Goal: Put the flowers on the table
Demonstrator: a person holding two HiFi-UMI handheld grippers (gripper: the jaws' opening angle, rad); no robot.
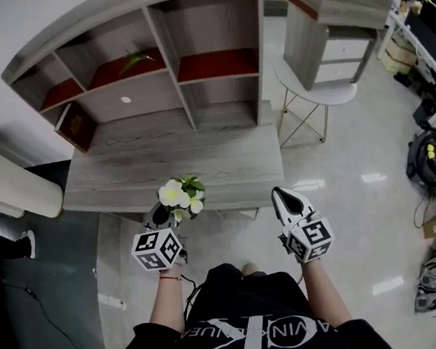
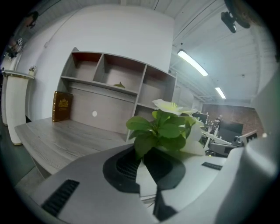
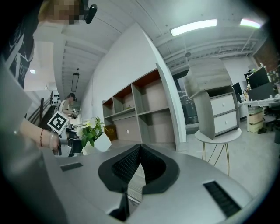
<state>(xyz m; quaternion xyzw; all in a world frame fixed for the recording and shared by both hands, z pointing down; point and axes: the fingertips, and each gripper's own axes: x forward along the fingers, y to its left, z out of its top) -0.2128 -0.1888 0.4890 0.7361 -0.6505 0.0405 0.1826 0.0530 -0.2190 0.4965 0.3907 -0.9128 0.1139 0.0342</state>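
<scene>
The flowers (image 1: 181,195) are white blooms with green leaves in a small white pot. They hang in the air just off the front edge of the wood-grain table (image 1: 204,157). My left gripper (image 1: 169,219) is shut on them from below. In the left gripper view the leaves (image 2: 159,130) rise right past the closed jaw tips (image 2: 142,154), with the white pot (image 2: 195,141) to their right. My right gripper (image 1: 280,193) is shut and empty, held in the air at the table's front right corner. The right gripper view shows its jaws (image 3: 140,149) closed and the tilted flowers (image 3: 92,133) off to the left.
A shelf unit (image 1: 175,58) stands along the back of the table, with a brown book (image 1: 75,124) leaning at its left end. A round white side table (image 1: 316,89) and a drawer cabinet (image 1: 337,55) stand to the right. A white cylinder (image 1: 10,184) lies at the left.
</scene>
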